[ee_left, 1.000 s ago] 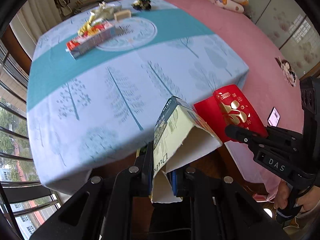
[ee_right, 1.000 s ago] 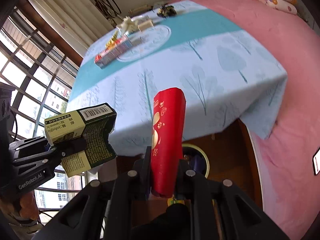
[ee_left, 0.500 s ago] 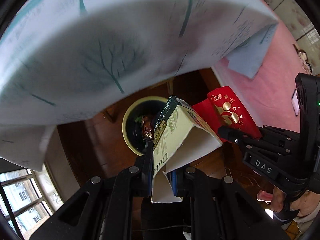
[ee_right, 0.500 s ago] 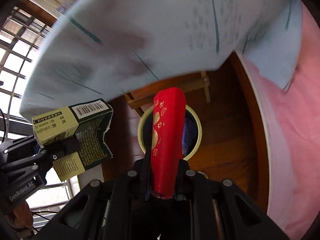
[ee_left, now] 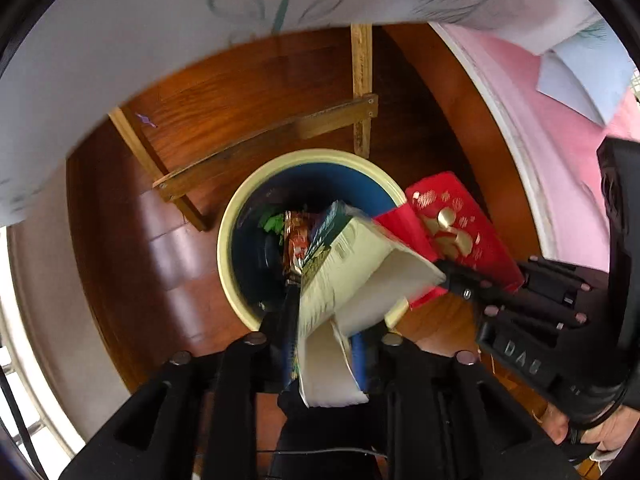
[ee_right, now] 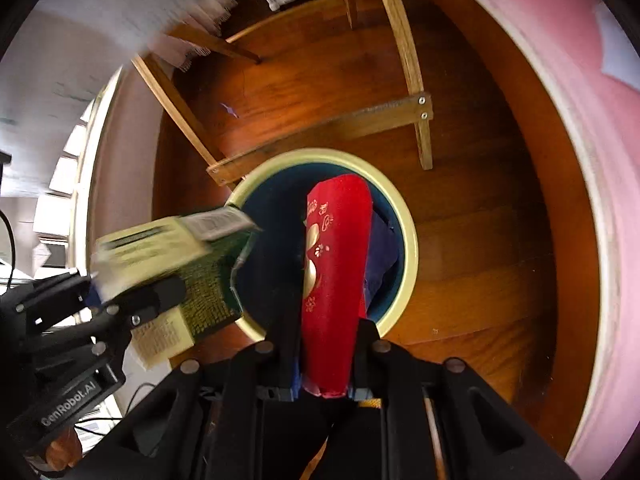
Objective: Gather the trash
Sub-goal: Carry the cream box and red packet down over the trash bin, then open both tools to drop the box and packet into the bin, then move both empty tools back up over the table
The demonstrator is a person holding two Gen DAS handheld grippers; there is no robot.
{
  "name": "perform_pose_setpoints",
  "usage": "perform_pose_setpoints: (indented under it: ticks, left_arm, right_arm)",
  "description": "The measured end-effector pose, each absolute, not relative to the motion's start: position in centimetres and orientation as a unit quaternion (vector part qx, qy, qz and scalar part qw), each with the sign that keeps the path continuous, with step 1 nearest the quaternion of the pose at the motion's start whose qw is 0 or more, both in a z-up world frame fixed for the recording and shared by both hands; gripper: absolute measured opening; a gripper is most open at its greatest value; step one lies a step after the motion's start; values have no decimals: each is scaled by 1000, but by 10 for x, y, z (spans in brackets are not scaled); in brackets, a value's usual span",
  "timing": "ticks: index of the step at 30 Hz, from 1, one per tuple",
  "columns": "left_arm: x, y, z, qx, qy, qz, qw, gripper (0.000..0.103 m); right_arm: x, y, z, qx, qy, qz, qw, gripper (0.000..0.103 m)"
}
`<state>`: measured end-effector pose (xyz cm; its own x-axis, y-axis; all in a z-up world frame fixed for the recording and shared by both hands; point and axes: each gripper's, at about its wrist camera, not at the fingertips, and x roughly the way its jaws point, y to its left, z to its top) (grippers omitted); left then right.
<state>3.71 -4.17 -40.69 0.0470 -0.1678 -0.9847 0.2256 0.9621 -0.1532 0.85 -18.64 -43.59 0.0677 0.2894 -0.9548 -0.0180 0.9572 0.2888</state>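
My left gripper point(ee_left: 326, 320) is shut on a torn green and cream carton point(ee_left: 352, 264), held over the near rim of a round bin point(ee_left: 240, 208) with a cream rim and blue liner. The carton also shows in the right wrist view point(ee_right: 172, 256). My right gripper point(ee_right: 326, 332) is shut on a flat red packet point(ee_right: 334, 248) with gold print, pointing down into the bin point(ee_right: 408, 232). The red packet also shows in the left wrist view point(ee_left: 460, 232), beside the carton. Wrappers point(ee_left: 294, 240) lie inside the bin.
The bin stands on a dark wooden floor under a table with light wooden legs and crossbars point(ee_left: 280, 136). The pale blue tablecloth point(ee_left: 160, 20) hangs over the upper view. A pink bed edge point(ee_right: 592, 160) curves along the right.
Both grippers have dropped from above the table down below its edge and closer to the bin. The carton and red packet now hang over the bin's mouth.
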Motion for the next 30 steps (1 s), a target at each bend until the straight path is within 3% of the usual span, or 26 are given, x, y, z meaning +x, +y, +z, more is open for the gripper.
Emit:
perform_pose_setpoints:
  ticks: [1, 3, 13, 18, 20, 30]
  left_arm:
    - [39, -41, -412, 25, 674, -136, 726, 53]
    - [44, -38, -422, 28, 669, -136, 730, 73]
    - [41, -14, -423, 38, 640, -102, 760, 89]
    - [35, 5, -407, 31, 626, -82, 775, 93]
    - [34, 12, -396, 27, 622, -76, 778, 93]
    - [17, 17, -310, 35, 602, -76, 794, 94]
  right_arm:
    - [10, -185, -442, 98, 675, 107, 723, 16]
    - [13, -183, -451, 96, 680, 106, 719, 16]
    - [33, -160, -472, 88, 687, 113, 713, 23]
    - [41, -148, -464, 93, 688, 117, 710, 44]
    - [43, -145, -455, 90, 684, 117, 715, 62]
    - [39, -153, -376, 89, 671, 108, 728, 64]
